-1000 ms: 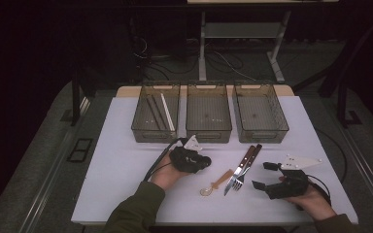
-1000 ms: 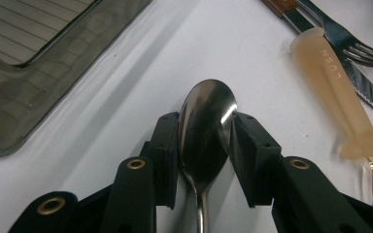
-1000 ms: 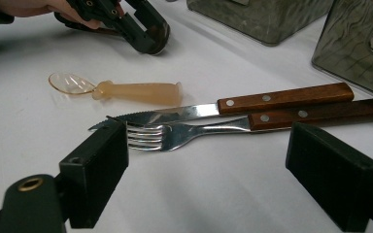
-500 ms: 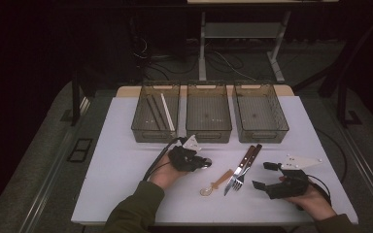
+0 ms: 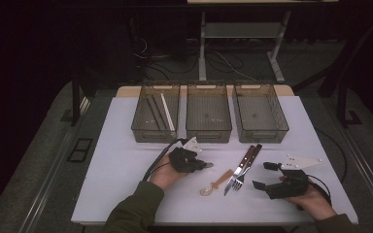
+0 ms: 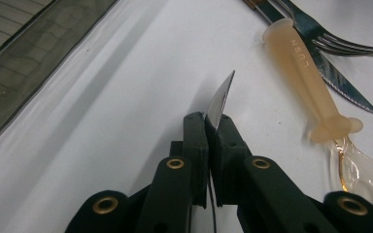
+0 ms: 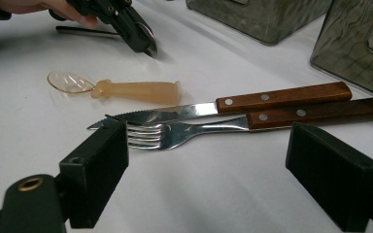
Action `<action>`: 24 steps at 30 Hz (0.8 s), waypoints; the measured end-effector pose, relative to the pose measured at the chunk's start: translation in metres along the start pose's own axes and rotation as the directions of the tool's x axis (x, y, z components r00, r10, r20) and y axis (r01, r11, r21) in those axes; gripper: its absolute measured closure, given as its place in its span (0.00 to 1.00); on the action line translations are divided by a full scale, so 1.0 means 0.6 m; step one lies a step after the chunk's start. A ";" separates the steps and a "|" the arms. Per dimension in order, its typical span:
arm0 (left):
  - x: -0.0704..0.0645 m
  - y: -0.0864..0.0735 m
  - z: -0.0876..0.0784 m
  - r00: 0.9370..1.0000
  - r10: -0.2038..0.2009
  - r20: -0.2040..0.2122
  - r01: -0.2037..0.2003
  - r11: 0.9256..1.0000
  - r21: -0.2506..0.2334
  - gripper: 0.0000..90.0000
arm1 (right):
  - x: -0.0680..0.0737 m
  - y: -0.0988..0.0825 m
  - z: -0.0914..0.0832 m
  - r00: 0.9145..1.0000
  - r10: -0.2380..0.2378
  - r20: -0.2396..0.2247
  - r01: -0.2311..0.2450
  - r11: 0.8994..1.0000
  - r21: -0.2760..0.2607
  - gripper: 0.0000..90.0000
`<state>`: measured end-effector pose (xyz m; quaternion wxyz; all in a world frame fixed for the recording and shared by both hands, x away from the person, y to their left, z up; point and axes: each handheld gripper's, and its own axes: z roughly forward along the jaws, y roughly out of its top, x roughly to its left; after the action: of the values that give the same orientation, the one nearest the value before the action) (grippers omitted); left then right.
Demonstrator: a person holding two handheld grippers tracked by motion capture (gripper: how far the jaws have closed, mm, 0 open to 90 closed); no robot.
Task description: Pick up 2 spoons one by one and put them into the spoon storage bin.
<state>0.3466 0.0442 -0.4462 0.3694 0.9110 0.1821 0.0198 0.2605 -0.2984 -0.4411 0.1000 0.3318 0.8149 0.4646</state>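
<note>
Three clear plastic bins stand in a row at the far side of the white desk; the left one holds a few thin sticks, one white and two dark. In front of them lie one wooden-handled steak knife, one wooden-handled steel fork and one translucent amber plastic spoon. Two hand-held grippers work here.

From above, the left gripper merely seems to have something small and shiny at its tip. Its own camera shows what: a thin, flat, shiny metal blade pinched edge-on between the black jaws, which have just been closing and now press together on it. The blade's long axis runs on from the jaws, its pointed end aimed away from the hand, just above the bare desk and near the spoon's handle.

The right gripper rests with jaws wide apart and nothing between them. Its camera shows the fork and knife side by side, touching, handles to the right, fork tines and knife tip towards the left jaw.
</note>
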 end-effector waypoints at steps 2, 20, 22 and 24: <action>0.001 -0.001 -0.001 1.000 -0.006 0.005 0.006 1.000 0.000 0.95 | 0.000 0.000 0.000 1.000 -0.001 0.000 0.001 1.000 0.000 0.17; 0.004 -0.003 -0.008 0.999 -0.033 0.009 0.033 0.999 0.001 0.95 | 0.008 0.000 0.009 0.999 0.005 -0.032 -0.005 1.000 0.010 0.13; 0.004 -0.002 -0.009 0.999 -0.035 0.010 0.035 0.999 -0.003 0.95 | 0.008 0.000 0.009 0.999 0.011 -0.031 -0.011 1.000 0.003 0.13; 0.004 -0.002 -0.012 0.999 -0.037 0.009 0.037 0.999 -0.006 0.95 | 0.007 0.000 0.009 1.000 0.011 -0.023 -0.011 1.000 0.001 0.13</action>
<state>0.3470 0.0507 -0.4420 0.3733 0.9065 0.1970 0.0093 0.2600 -0.2920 -0.4433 0.0881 0.3309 0.8144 0.4686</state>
